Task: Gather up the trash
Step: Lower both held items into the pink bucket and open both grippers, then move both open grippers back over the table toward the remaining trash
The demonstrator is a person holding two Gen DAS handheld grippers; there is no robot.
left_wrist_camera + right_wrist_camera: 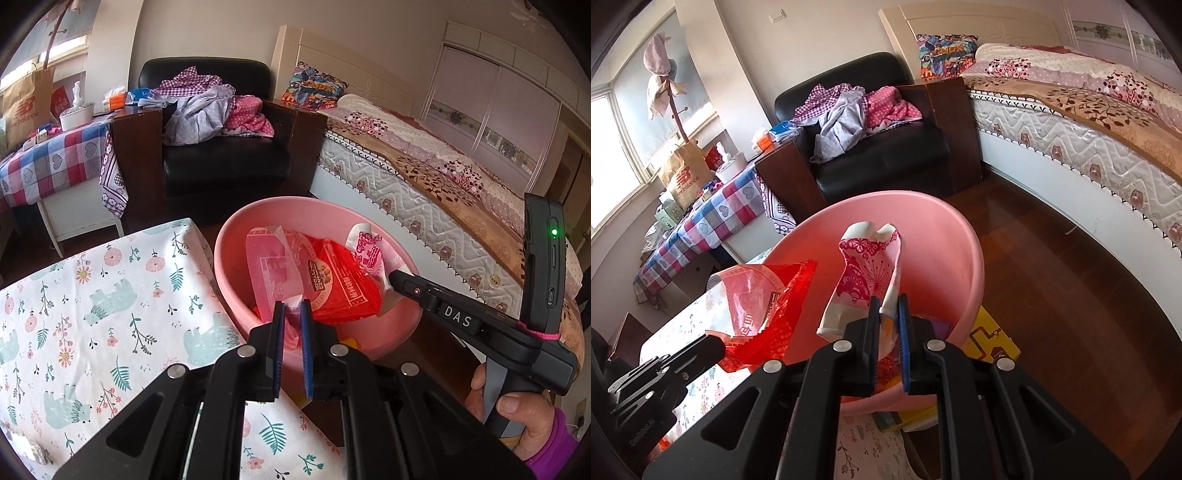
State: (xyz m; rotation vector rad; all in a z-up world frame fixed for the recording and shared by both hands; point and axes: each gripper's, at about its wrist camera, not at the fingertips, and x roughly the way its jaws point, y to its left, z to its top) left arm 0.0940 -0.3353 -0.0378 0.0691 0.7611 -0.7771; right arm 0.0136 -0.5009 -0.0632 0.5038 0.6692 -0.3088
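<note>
Just ahead of both hand-held grippers sits one pink basin (pixel 236 236), its rim standing beside the corner of the bench (pixel 92 295) with the floral cloth. Beyond the basin's far rim, bare wooden floor (pixel 1071 295) lies open up to the bed (pixel 1089 155) on the right and the black armchair (pixel 886 162) straight ahead; a second bench under a checked cloth (pixel 713 221) stands off to the left.

The left hand-held gripper (pixel 293 306) is nearly closed, its blue pads pinching the clear edge of a red plastic wrapper (pixel 332 284) that hangs over the inside of the basin, right at its fingertips. The right hand-held gripper (pixel 888 310) is likewise nearly closed, clamped on the lower edge of a white-and-pink printed wrapper (pixel 868 273) that stands up from its tips above the basin's bowl. In the left wrist view that hand-held gripper reaches in from the right, the person's hand (pixel 517 417) on its handle.

Two wrappers, one per hand-held gripper. Under the basin's near right edge a yellow box (pixel 990 336) shows on the floor.
</note>
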